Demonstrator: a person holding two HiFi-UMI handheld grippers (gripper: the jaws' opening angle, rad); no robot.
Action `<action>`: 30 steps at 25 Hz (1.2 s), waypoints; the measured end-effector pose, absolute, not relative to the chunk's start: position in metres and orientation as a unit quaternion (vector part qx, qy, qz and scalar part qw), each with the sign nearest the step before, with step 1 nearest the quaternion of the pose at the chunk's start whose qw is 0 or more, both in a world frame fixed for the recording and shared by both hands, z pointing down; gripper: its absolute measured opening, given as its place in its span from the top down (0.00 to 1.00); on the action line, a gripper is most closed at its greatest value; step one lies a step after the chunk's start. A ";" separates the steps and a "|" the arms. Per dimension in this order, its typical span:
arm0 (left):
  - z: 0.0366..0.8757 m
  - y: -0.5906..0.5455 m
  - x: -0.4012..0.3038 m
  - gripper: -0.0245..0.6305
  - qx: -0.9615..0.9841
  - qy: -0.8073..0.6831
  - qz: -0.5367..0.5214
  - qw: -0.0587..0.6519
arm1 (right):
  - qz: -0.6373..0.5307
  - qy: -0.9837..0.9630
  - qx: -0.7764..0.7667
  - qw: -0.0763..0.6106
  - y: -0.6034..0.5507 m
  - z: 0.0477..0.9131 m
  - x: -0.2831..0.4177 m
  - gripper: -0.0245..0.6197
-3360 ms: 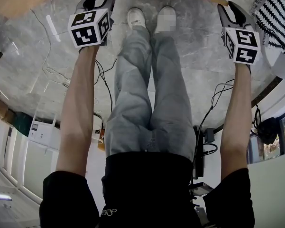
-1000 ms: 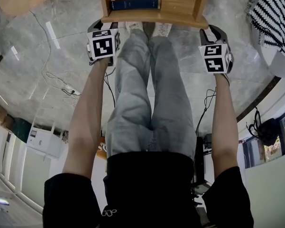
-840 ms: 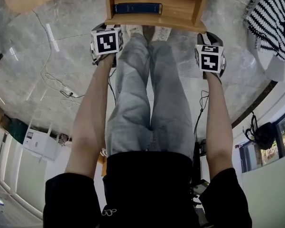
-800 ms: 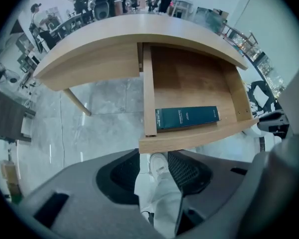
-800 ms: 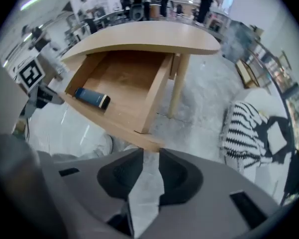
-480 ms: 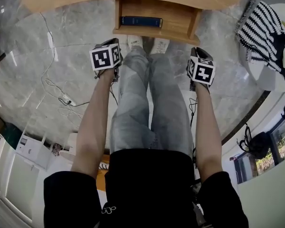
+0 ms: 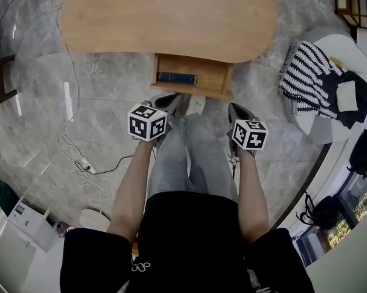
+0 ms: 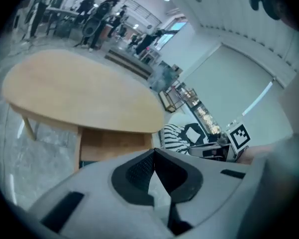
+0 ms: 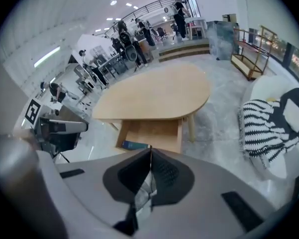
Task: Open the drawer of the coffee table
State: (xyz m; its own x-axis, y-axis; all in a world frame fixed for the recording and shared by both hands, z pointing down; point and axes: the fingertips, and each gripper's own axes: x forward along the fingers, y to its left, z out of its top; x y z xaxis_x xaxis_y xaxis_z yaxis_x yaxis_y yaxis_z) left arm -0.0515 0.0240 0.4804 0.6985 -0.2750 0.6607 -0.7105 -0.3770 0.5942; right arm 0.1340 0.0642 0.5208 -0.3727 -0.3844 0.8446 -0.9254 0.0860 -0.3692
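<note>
1. Drawer (image 7: pixel 192 78) stands pulled out under the coffee table (image 7: pixel 171 17), with a blue book (image 7: pixel 177 77) inside.
2. Left gripper (image 8: pixel 154 152) and right gripper (image 9: pixel 150 149) have their jaws closed on nothing, apart from the drawer.
3. Striped cloth (image 7: pixel 305 81) lies at the right, cables (image 7: pixel 79 157) at the left.

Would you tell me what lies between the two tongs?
In the head view, the person's jeans-clad legs stand between left tongs and right tongs.

My left tool (image 8: pixel 154 152) and right tool (image 9: pixel 150 149) are matt grey plastic with black dimpled pads (image 8: pixel 139 172). The coffee-table worktop (image 7: pixel 171 17) and drawer (image 7: pixel 210 78) are smooth pale wood. The floor (image 7: pixel 98 96) is glossy grey stone, and the striped throw (image 7: pixel 308 78) looks like knitted cloth.
</note>
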 end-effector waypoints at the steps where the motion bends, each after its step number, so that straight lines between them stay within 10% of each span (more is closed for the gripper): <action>1: 0.463 0.020 -0.043 0.95 0.809 -0.303 0.244 0.441 | 0.476 -0.682 0.486 0.269 0.059 0.507 0.134 0.94; 14: 0.251 -0.071 0.007 0.95 0.845 -0.394 0.184 0.312 | 0.405 -0.742 0.531 0.060 -0.055 0.295 0.137 0.95; 30: -0.028 -0.142 -0.002 0.95 0.884 -0.442 -0.006 0.149 | 0.133 -0.831 0.539 -0.027 -0.140 -0.001 0.131 0.94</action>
